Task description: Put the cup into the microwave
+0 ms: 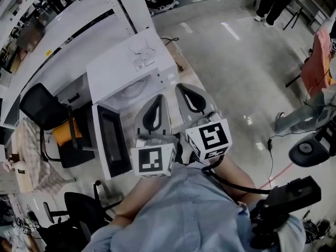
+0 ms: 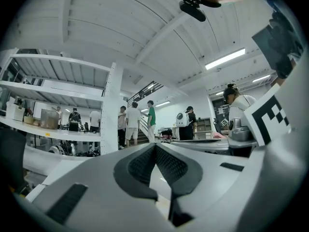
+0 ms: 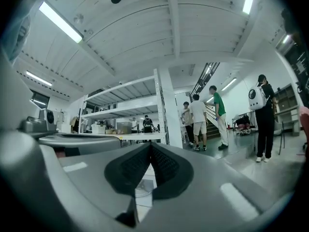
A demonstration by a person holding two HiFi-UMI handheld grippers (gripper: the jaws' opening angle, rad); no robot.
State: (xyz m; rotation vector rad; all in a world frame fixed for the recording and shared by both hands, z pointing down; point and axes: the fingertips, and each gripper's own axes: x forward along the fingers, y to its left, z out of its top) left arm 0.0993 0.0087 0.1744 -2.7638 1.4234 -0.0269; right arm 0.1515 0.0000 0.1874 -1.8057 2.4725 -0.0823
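A white microwave (image 1: 123, 67) stands on a table below me, its dark-windowed door (image 1: 113, 140) swung open to the left. A clear cup (image 1: 140, 49) stands on the microwave's top near the far edge. My left gripper (image 1: 159, 97) and right gripper (image 1: 181, 86) are side by side in front of the microwave's open front, pointing level toward it. In the left gripper view the left gripper (image 2: 155, 145) has its tips touching with nothing between them. The right gripper (image 3: 150, 145) is likewise shut and empty. Neither one touches the cup.
A black chair (image 1: 39, 109) with an orange item sits left of the microwave. White shelving (image 1: 58, 20) runs along the far left. Several people (image 3: 200, 117) stand near a staircase across the room. Cables and a black round base (image 1: 310, 151) lie on the floor at right.
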